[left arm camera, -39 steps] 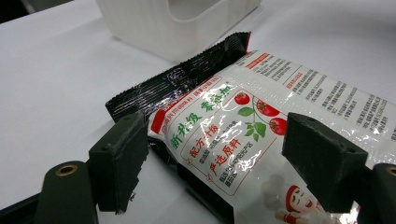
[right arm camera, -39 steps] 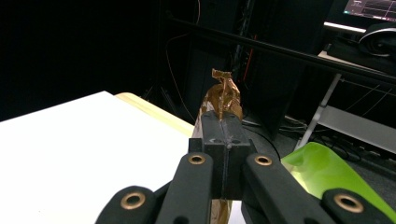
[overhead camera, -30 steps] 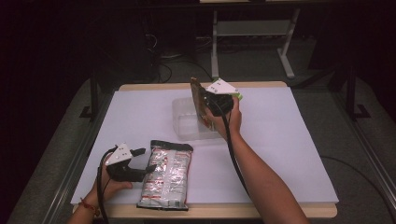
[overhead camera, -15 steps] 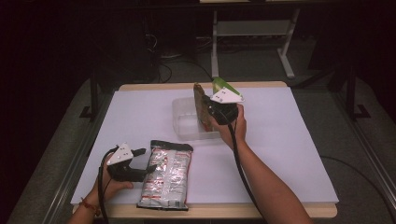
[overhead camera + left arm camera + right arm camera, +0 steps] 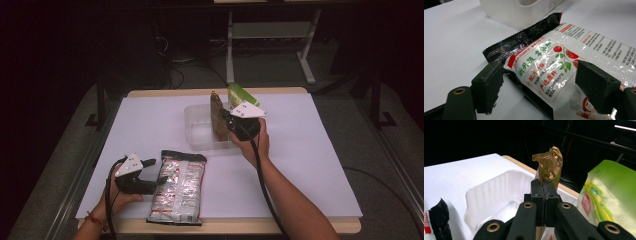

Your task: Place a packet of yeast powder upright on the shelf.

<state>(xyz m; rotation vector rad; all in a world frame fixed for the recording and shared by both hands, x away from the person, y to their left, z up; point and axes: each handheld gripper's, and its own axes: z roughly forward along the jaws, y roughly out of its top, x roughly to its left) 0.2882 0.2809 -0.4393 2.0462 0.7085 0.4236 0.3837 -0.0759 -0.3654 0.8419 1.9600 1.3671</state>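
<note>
My right gripper is shut on a crumpled gold-brown packet, held upright over the right part of a clear plastic container. In the right gripper view the two jaws press together on the packet, with the container below and behind it. My left gripper rests on the table at the front left, open. Its jaws straddle the top corner of a white and silver tomato snack packet, which lies flat.
A green packet leans behind the right gripper, close beside it in the right gripper view. A white sheet covers the table. Dark floor and a stand's white legs lie beyond the far edge.
The right gripper has carried the gold-brown packet a little rightward and downward, toward the container's right side. The left gripper and the tomato packet have stayed in place.
</note>
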